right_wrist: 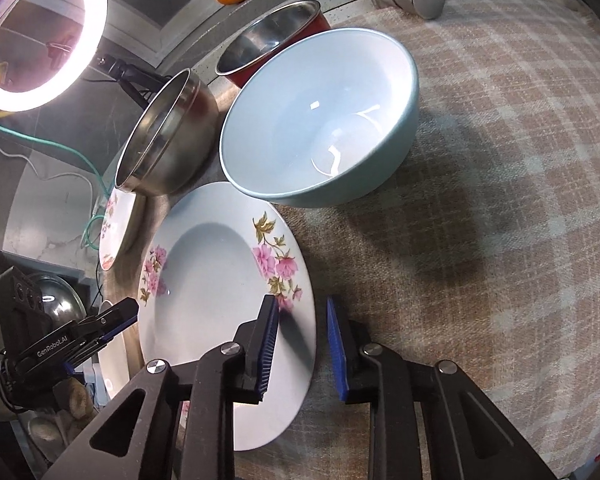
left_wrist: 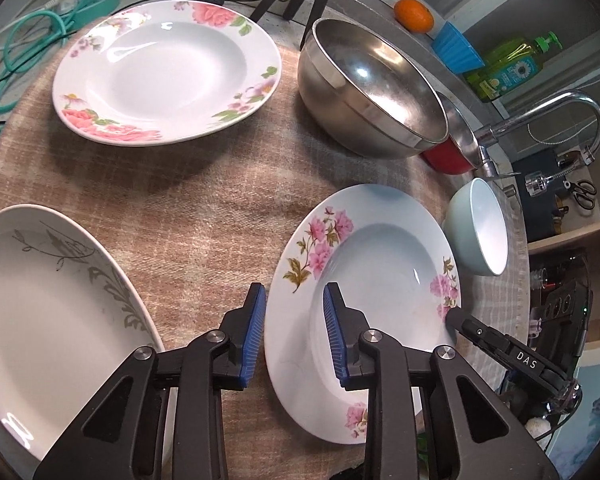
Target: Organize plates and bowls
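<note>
Left wrist view: the left gripper (left_wrist: 294,334) is nearest, its jaws straddling the left rim of the pink-flowered plate (left_wrist: 364,268); the pads stand clear of the rim on both sides, so the jaws are released around it. This plate is white, deep-welled, with pink blossoms and olive leaves on its rim, and lies at the near right of the cloth-covered table (left_wrist: 204,216). The right gripper (left_wrist: 456,320) reaches the same plate's right rim. Count of plates: three, the others being a rose-patterned plate (left_wrist: 168,76) at the far left and a grey-leaf plate (left_wrist: 48,320) at the near left edge. Count of bowls: three, a steel bowl (left_wrist: 376,88), a red bowl (left_wrist: 448,158) behind it, and a pale blue bowl (left_wrist: 480,228) just beside the flowered plate.

Right wrist view: the right gripper's jaws straddle the plate's near right rim, pads not pressing, released. The pale blue bowl overlaps the plate's far rim.
</note>
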